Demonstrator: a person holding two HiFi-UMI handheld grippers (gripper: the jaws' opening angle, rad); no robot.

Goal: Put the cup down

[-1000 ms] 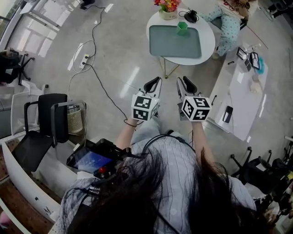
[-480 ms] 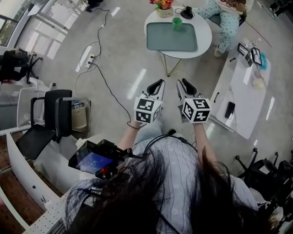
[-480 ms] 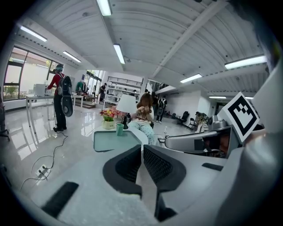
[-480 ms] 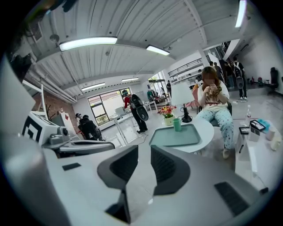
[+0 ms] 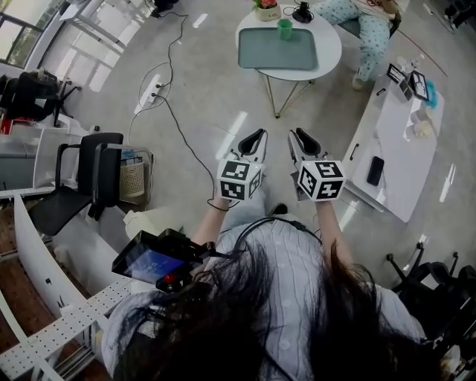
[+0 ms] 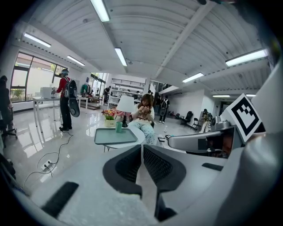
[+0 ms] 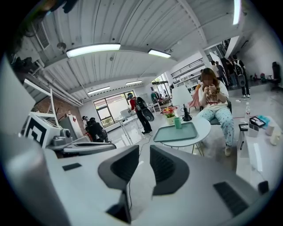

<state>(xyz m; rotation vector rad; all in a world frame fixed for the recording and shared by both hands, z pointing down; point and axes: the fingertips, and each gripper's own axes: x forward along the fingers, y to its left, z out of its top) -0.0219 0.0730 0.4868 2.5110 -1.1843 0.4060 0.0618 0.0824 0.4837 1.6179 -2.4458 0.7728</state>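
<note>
My left fingers [image 6: 127, 165] press together, my right fingers [image 7: 125, 167] just narrowed on nothing, open floor [image 5: 216, 89] reaching the bench [image 5: 329, 50] bearing the cup [image 5: 285, 28]

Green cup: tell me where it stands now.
Head view, top centre: the green cup stands at the far edge of the tray on the round white table, beside the flower pot.

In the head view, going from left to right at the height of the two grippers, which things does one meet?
Black chair → basket → left gripper → right gripper → black phone on the white table.
</note>
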